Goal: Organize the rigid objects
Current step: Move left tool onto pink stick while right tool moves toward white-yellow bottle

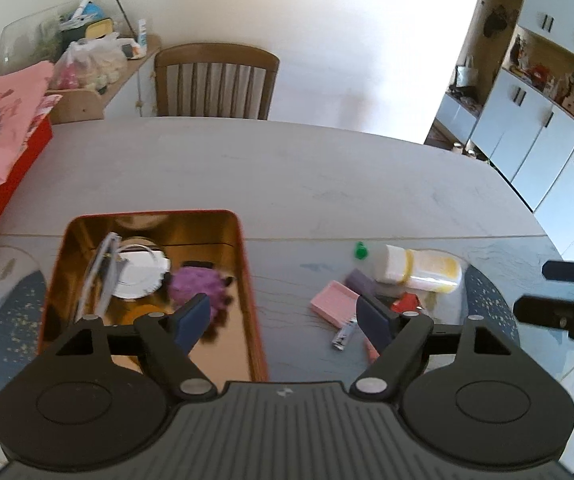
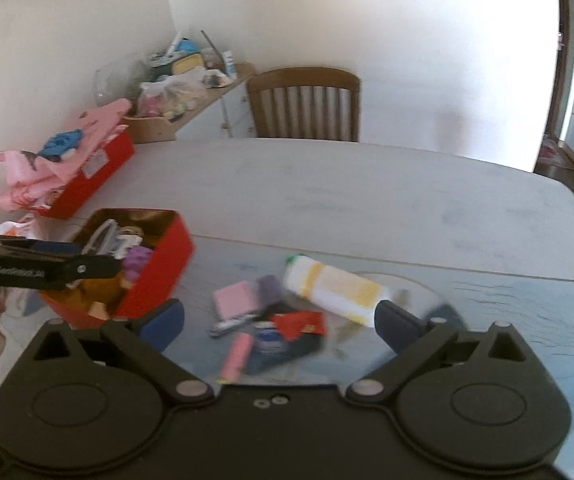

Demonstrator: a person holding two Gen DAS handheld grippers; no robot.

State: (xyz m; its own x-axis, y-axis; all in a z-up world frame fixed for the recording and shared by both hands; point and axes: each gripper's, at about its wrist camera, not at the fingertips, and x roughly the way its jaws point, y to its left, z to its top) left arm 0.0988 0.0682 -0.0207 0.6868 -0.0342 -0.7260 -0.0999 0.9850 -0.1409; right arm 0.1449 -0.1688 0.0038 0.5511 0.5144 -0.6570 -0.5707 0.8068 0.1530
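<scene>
Lower left of the frame, a red tin sits on the tabletop, already collecting a purple spiky ball. Both tools, left tool and right tool, hang released. Loose items, including a yellow-banded bottle, wait centre-right, likely next.

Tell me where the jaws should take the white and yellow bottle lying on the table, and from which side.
Grip the white and yellow bottle across its middle, coming down from above with the right gripper, whose jaws stand open. It lies on its side, green cap toward the red tin, so its long round body offers two opposite sides. Small items crowd its near side.
</scene>
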